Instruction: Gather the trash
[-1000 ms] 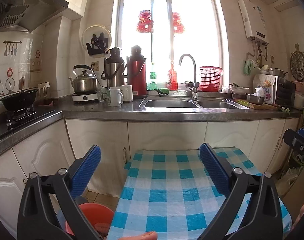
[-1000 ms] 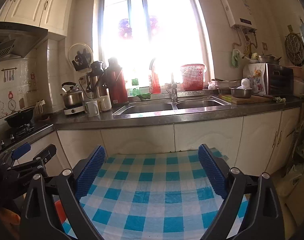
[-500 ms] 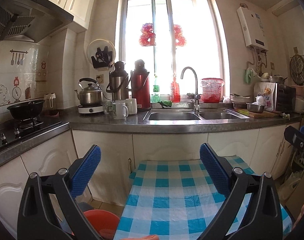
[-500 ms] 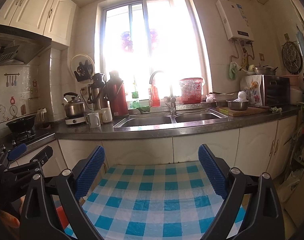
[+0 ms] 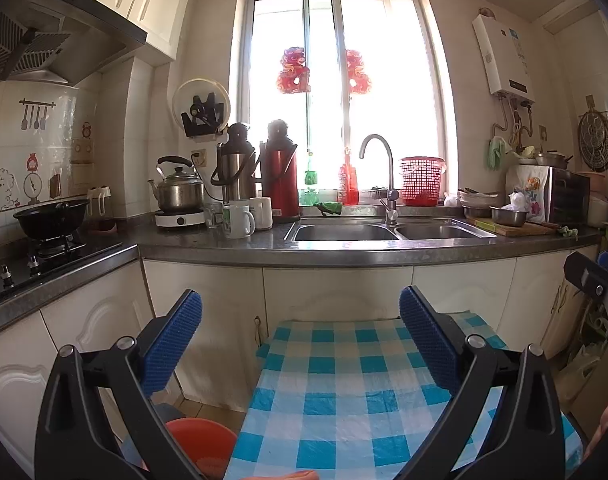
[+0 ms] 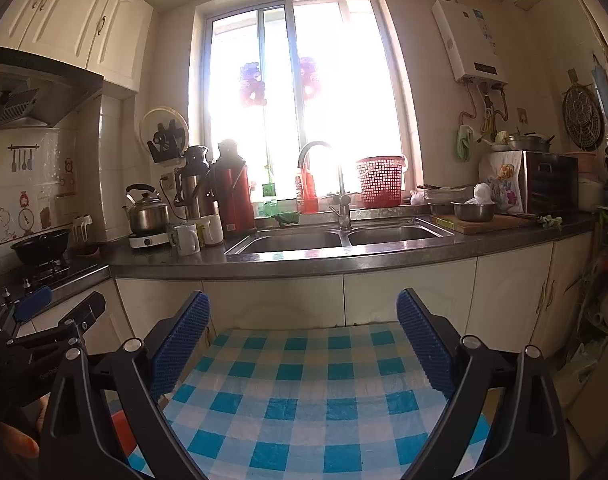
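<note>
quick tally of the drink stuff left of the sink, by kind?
Kettle: 1
Flasks: 2, one steel, one red
White mugs: 2, one nearer, one behind it
Glass: 1
Total: 6

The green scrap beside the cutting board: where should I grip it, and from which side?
Grip the green scrap across its bunched middle, coming from above. It lies low and loose on the counter, right of the cutting board, so a sideways approach would probably only push it along.
</note>
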